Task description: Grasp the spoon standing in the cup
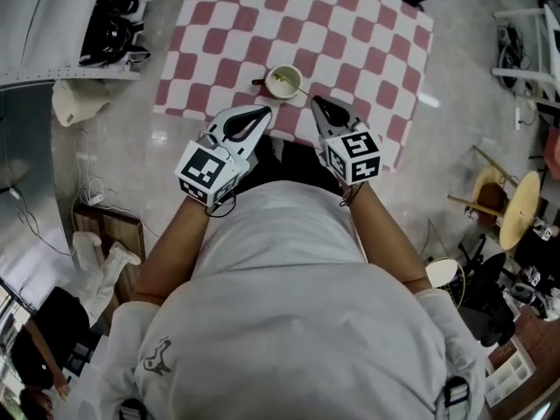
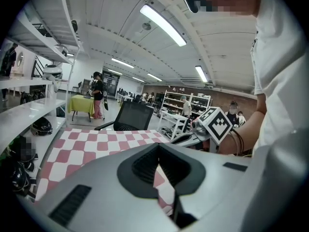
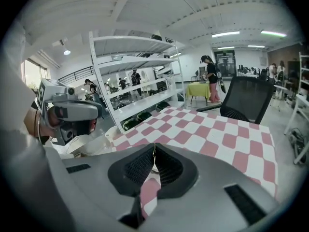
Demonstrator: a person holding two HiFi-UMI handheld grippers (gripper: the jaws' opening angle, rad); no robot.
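Observation:
A pale cup [image 1: 283, 80] stands near the front edge of the red-and-white checked table [image 1: 350, 33] in the head view. A spoon [image 1: 298, 88] leans in it, its handle pointing right over the rim. My left gripper [image 1: 264, 111] hovers just in front and left of the cup, jaws together and empty. My right gripper [image 1: 316, 101] sits just right of the spoon handle, also shut and empty. In the left gripper view the shut left gripper [image 2: 158, 147] points over the cloth, and the right gripper's marker cube [image 2: 215, 123] shows beside it. The right gripper [image 3: 154, 146] shows shut in its own view. The cup is hidden in both gripper views.
A white shelf rack [image 1: 52, 24] with dark helmets runs along the table's left. A black office chair [image 3: 248, 99] stands at the far end. Wooden stools [image 1: 512, 204] and clutter fill the floor at right, bags [image 1: 101, 256] at left. People stand in the background.

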